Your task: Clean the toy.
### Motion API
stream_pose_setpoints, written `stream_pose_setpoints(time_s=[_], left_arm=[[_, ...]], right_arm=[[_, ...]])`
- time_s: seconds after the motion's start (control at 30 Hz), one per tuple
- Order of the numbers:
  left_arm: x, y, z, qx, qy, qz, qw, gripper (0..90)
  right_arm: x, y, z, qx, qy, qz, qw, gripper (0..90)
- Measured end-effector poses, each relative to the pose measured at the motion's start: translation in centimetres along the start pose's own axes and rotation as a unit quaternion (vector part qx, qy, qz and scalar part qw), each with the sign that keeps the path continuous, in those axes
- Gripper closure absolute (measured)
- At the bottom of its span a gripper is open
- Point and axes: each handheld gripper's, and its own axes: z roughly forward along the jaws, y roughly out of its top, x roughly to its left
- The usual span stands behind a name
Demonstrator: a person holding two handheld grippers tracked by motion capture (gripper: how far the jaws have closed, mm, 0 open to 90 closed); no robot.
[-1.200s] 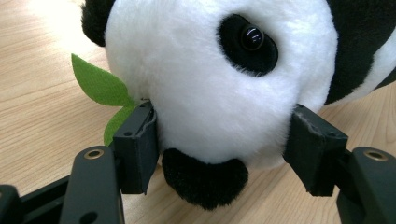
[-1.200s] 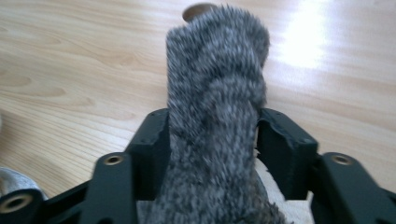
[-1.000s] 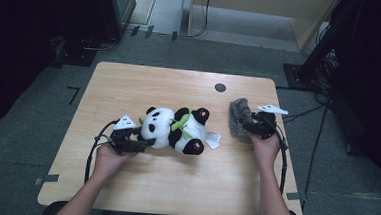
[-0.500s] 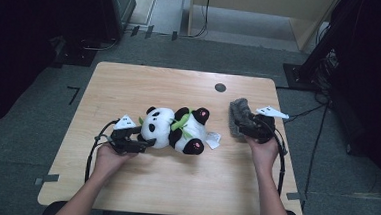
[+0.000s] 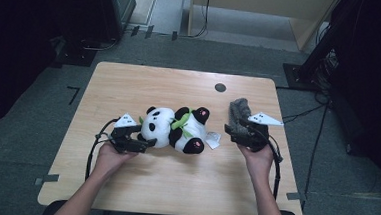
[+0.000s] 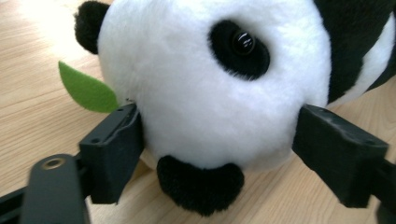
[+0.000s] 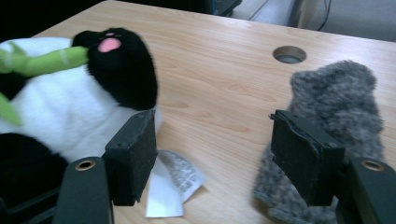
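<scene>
Nearest the person, the left gripper (image 5: 141,143) lay low on the wooden table (image 5: 130,84) with its jaws astride the head of the plush panda (image 5: 177,129); they had just been opening, and in the left gripper view the left pad (image 6: 116,149) sat right against the white fur while the right pad looked just clear of it, so the head was between the jaws rather than firmly pinched. The panda lay on its side near the middle of the table, head toward the left gripper, a green felt leaf (image 6: 86,88) by its ear and a green bamboo stalk (image 7: 46,58) across its chest. A white sewn-in label (image 7: 175,184) trailed from its body onto the wood. To the right, the right gripper (image 5: 237,135) had its jaws standing wide and had also just been opening, with bare table between them; its left jaw was near the panda's flank and its right jaw stood in front of a grey fuzzy sock (image 7: 327,121) lying just beside it. Farther off, a round cable hole (image 5: 220,87) sat in the tabletop. The risk, as I judge it, was that closing the right jaws here would snag the sock or the label, and that the soft round head would squirt out of a shallow left grip.
</scene>
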Motion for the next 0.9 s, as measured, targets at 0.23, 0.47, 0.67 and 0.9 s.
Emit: stream_pose_setpoints(time_s=[0.23, 0.47, 0.67, 0.9], left_arm=[[0.4, 0.1, 0.0, -0.018, -0.017, -0.008, 0.9997, 11.3], [0.2, 0.6, 0.4, -0.019, -0.014, 0.012, 0.9996, 3.2], [0.2, 0.7, 0.9, -0.021, -0.008, 0.022, 0.9995, 1.4], [0.4, 0.7, 1.3, -0.018, -0.007, 0.02, 0.9996, 1.5]], right_arm=[[1.9, -0.1, -0.2, -0.002, 0.03, -0.009, 0.9995, 25.1], [3.6, -0.2, -0.1, 0.002, 0.056, -0.024, 0.9981, 13.7], [5.2, -0.3, -0.1, -0.006, 0.086, -0.035, 0.9957, 12.8], [7.0, -0.7, 0.6, 0.002, 0.12, -0.06, 0.991, 12.8]])
